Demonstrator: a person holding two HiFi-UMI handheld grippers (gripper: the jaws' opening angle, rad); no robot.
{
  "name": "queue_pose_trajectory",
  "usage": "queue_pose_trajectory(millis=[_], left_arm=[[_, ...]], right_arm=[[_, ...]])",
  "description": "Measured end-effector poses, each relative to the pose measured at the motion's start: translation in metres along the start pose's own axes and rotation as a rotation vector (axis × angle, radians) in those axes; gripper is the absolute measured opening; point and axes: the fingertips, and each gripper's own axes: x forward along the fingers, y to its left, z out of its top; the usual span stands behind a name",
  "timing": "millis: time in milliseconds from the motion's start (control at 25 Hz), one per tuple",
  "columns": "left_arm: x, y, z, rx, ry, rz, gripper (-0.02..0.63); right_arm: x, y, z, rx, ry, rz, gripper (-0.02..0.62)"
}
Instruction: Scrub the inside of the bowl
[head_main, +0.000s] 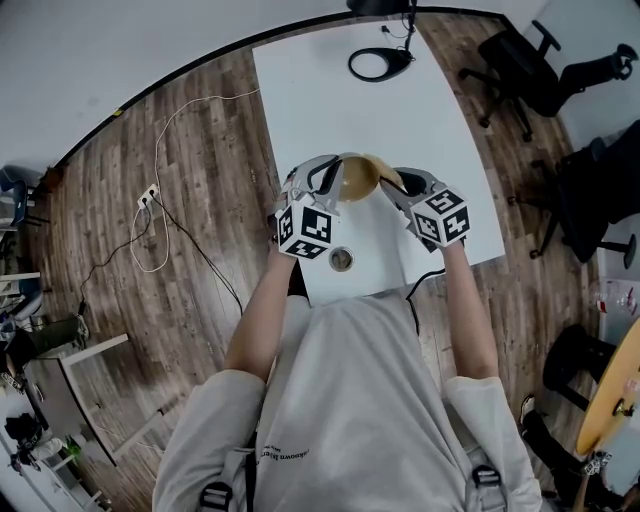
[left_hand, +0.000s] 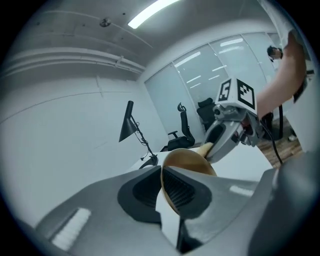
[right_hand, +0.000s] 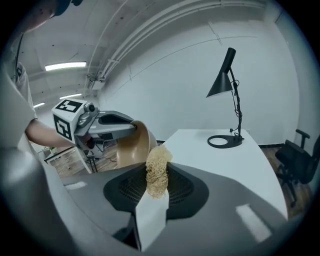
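A tan bowl (head_main: 358, 176) is held above the white table (head_main: 420, 120), tilted on its side, with my left gripper (head_main: 325, 182) shut on its rim. In the left gripper view the bowl (left_hand: 186, 168) stands edge-on between the jaws. My right gripper (head_main: 395, 184) is shut on a pale fibrous scrubber (right_hand: 157, 172), whose tip (head_main: 385, 176) touches the bowl's rim (right_hand: 135, 145) at the open side. From the right gripper view the left gripper (right_hand: 112, 127) holds the bowl from the left.
A black desk lamp (right_hand: 226, 100) stands at the table's far end, its ring base (head_main: 380, 64) near the edge. A small round object (head_main: 341, 260) lies on the table below the grippers. Office chairs (head_main: 535, 70) stand to the right; cables (head_main: 160, 215) run over the wooden floor.
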Motion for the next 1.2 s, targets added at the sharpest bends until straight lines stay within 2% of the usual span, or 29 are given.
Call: queue_pose_trajectory(millis=[120, 360, 600, 720, 840, 1000, 1200], left_arm=[[0.003, 0.009, -0.004, -0.128, 0.006, 0.017, 0.015], [0.006, 0.020, -0.027, -0.520, 0.023, 0.058, 0.015], [0.002, 0.027, -0.060, -0.891, -0.001, 0.109, 0.015], [0.000, 0.025, -0.075, -1.016, -0.001, 0.136, 0.015], [-0.006, 0.022, -0.089, -1.191, -0.034, 0.175, 0.015], [-0.009, 0.013, -0.099, -1.289, -0.056, 0.192, 0.015], [0.002, -0.001, -0.084, -1.291, -0.079, 0.130, 0.017]], right_arm=[[0.002, 0.004, -0.008, -0.045, 0.032, -0.010, 0.118], [0.007, 0.004, -0.011, -0.070, 0.054, -0.066, 0.117], [0.015, 0.015, -0.018, -0.092, 0.090, -0.075, 0.117], [0.022, 0.022, -0.025, -0.096, 0.122, -0.077, 0.118], [0.028, 0.034, -0.031, -0.095, 0.147, -0.060, 0.117], [0.036, 0.053, -0.043, -0.111, 0.200, -0.035, 0.117], [0.048, 0.078, -0.044, -0.118, 0.202, 0.022, 0.117]])
